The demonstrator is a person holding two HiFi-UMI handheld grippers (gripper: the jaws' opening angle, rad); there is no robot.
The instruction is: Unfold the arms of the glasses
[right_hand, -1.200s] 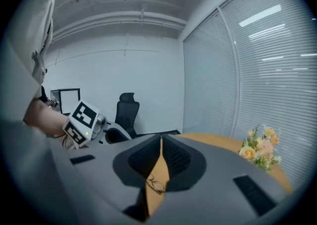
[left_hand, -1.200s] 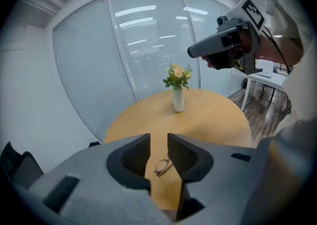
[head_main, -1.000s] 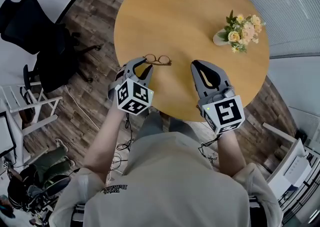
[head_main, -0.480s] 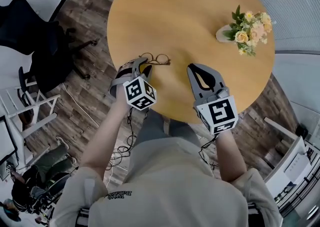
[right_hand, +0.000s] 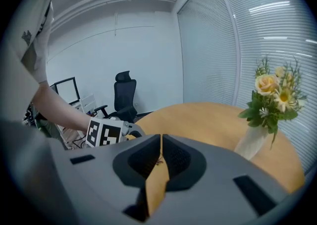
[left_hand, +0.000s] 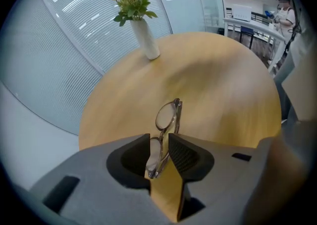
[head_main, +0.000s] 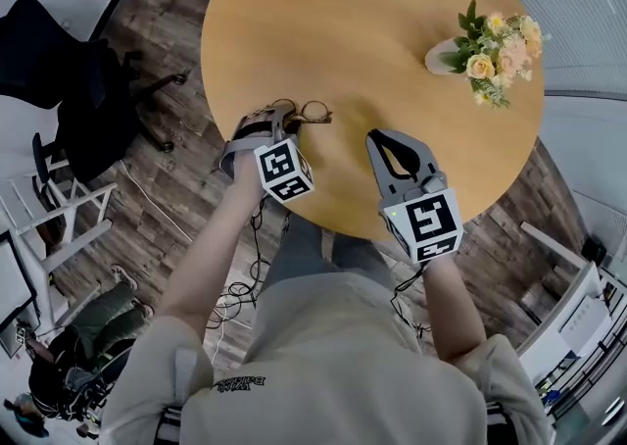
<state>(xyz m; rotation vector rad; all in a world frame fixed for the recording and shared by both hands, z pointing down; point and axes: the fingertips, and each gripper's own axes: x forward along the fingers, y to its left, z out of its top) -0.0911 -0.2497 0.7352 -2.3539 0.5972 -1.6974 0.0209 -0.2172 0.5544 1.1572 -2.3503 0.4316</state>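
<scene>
Folded thin-rimmed glasses [head_main: 310,113] lie near the front left edge of the round wooden table [head_main: 372,31]. My left gripper [head_main: 281,116] points steeply down over their left end. In the left gripper view the near lens stands between the two pads of the left gripper [left_hand: 159,147], while the far lens of the glasses [left_hand: 168,114] sticks out beyond them. The jaws stand slightly apart and I see no pad pressing. My right gripper [head_main: 378,136] hovers to the right of the glasses, apart from them. The right gripper [right_hand: 161,142] has its tips together with nothing held.
A white vase of yellow flowers [head_main: 482,41] stands at the table's far right, also seen as a vase [left_hand: 145,39] and flowers [right_hand: 270,101]. A black office chair [head_main: 69,71] and a white rack [head_main: 54,206] stand on the floor left of the table. Cables [head_main: 238,308] lie by the person's feet.
Both grippers have come down toward the table. The left one has rolled and sunk over the left end of the glasses. The right one stays to their right.
</scene>
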